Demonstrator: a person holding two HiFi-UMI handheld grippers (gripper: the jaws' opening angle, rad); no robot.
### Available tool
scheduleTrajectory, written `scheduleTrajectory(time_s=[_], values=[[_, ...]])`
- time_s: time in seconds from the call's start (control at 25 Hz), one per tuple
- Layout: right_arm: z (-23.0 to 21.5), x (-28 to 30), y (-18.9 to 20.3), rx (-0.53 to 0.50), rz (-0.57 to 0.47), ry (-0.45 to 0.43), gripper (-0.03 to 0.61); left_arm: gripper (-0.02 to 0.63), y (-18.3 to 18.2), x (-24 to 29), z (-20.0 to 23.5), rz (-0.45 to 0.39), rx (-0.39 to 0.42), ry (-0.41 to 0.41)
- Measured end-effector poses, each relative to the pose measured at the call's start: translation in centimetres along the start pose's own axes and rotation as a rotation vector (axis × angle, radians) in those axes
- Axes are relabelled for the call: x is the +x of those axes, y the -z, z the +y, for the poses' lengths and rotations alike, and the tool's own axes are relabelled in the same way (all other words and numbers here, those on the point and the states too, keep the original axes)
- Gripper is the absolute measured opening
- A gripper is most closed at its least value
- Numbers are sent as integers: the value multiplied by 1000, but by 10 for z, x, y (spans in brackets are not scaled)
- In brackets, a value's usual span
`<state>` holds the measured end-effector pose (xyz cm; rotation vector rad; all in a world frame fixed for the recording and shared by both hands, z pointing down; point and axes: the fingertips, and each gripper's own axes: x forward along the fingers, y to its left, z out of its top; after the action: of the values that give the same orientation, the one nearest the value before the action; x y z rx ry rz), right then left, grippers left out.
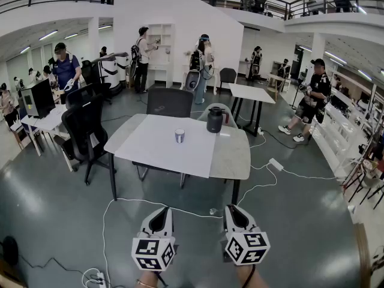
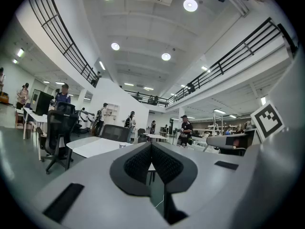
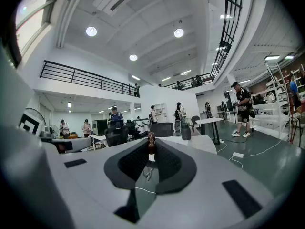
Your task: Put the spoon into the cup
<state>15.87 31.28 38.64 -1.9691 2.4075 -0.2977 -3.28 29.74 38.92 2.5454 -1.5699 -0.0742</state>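
A small white and blue cup [image 1: 180, 135] stands near the middle of the white table [image 1: 153, 152], well ahead of both grippers; it also shows tiny in the left gripper view [image 2: 122, 145]. My right gripper [image 1: 233, 211] is shut on a spoon [image 3: 151, 141], whose brown end sticks up between the pads [image 3: 167, 162] while a thin metal part hangs below. The spoon does not show in the head view. My left gripper [image 1: 161, 216] is level beside it, its jaws [image 2: 151, 145] closed with nothing between them.
A black jug [image 1: 215, 119] stands on the table's far right part and shows again [image 3: 185, 131] in the right gripper view. Office chairs [image 1: 87, 128] flank the table, cables [image 1: 264, 182] run over the floor, and several people stand around the hall.
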Motion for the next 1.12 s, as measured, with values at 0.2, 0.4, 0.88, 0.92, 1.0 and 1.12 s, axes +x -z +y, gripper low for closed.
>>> scheduleTrajectory(time_s=[0.2,0.4,0.88,0.92,1.0,1.12], values=[[4,7,2,3,6,0,60,18,2,3,9,10,-11,0],[13,13,5,1,10,-3,60,18,5,2,24,15,-25,-5],[19,31,12,85,20,-1,60,18,14,10,43,47,-15,4],[17,34,13,88,22,-1,60,18,16,13,44,51,-15,3],[14,41,15,93,24,1,60,18,19,20,47,55,-18,-1],[9,61,19,103,27,1,60,18,21,37,58,52,-23,-10]])
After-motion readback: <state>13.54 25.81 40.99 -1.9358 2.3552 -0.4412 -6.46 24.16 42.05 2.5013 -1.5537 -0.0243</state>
